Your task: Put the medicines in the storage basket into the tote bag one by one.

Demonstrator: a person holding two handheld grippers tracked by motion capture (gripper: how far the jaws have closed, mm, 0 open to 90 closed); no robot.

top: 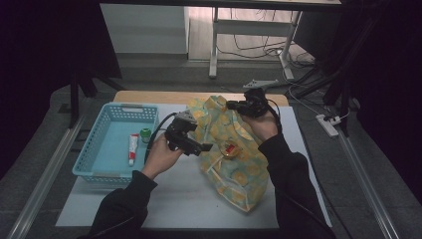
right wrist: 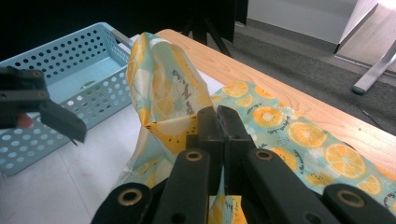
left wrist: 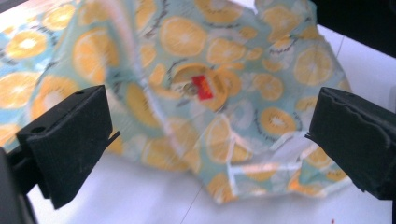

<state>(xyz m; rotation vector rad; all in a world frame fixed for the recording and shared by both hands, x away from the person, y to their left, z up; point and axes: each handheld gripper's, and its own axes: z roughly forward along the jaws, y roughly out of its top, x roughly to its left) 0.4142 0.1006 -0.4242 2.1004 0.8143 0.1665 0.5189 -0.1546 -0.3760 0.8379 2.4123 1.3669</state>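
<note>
Crinkled glossy orange-slice-print bag [top: 230, 149]

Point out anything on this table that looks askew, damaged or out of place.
The orange-slice-patterned plastic bag lies crumpled and skewed, one edge pulled up by the shut right gripper. The blue perforated basket sits slightly turned, its near left corner past the white mat's edge. No damage shows.

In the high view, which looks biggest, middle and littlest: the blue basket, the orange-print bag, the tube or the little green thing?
1. Orange-print bag, though the blue basket looks nearly as big.
2. Blue basket.
3. Tube.
4. Little green thing.
</note>
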